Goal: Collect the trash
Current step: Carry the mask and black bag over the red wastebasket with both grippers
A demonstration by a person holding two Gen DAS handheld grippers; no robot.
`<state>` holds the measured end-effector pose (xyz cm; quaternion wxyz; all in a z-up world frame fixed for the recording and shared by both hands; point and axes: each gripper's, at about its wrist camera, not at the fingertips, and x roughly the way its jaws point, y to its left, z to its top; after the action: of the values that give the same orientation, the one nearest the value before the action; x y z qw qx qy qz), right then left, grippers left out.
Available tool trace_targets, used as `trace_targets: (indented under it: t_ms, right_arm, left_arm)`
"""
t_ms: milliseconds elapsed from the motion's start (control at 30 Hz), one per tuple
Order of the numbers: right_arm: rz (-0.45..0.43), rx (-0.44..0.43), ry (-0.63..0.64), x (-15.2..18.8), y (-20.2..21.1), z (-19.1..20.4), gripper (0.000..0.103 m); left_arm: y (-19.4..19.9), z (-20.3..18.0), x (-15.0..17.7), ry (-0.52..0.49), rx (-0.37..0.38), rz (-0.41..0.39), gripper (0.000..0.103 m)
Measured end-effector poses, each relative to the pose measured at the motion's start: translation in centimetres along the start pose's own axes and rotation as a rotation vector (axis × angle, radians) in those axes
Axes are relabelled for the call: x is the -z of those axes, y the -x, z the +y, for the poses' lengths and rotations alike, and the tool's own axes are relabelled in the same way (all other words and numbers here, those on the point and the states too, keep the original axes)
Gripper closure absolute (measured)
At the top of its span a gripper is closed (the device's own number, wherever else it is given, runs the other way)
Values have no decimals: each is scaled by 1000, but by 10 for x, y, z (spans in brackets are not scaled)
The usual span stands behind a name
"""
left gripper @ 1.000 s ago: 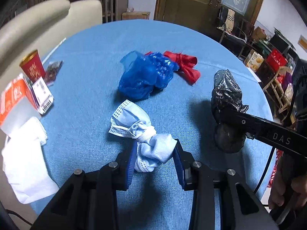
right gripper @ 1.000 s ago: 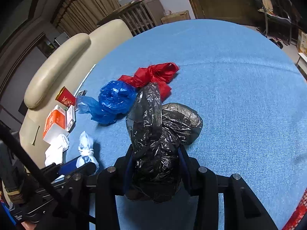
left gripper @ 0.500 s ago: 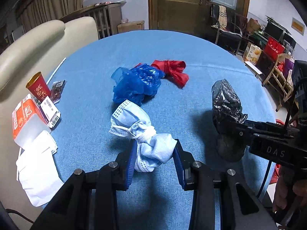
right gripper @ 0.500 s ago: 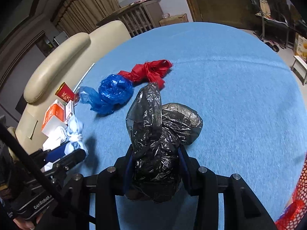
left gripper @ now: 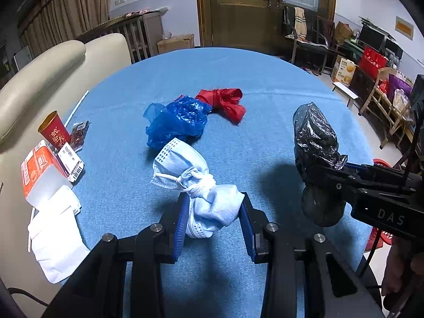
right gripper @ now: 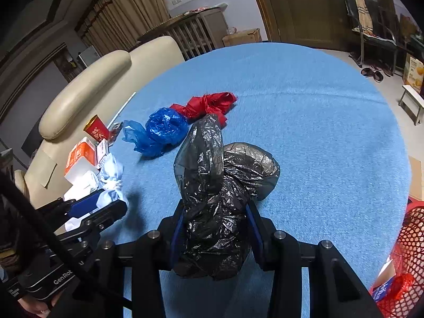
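Right claw [right gripper: 214, 228] clamps crumpled black bag [right gripper: 220, 198] above blue counter [right gripper: 318, 137]; blue bag [right gripper: 161, 129], red bag [right gripper: 209, 104] toward far-left edge.

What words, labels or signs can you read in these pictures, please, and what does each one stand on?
"DAS": on the side of the right hand-held gripper, seen from the left camera.
"GenRob", cut off: on the body of the left hand-held gripper, seen from the right camera.
Red paper cup: gold characters, too blurred to read.
Orange carton and barcode box: print too small to read.
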<state>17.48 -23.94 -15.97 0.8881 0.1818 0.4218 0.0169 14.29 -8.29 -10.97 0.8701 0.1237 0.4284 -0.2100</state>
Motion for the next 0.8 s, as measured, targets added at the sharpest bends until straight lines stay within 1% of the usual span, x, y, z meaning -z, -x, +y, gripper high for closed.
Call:
trace_targets:
  t_ms: [500,800]
  right_arm:
    - [-45,-1,-3,12,32,-6,58]
    - [-70,12,-13,22,53,-18,58]
  left_arm:
    - [15,-29,2,-53,7,-9,64]
    - [26,-49,3,-96,9,-22,64]
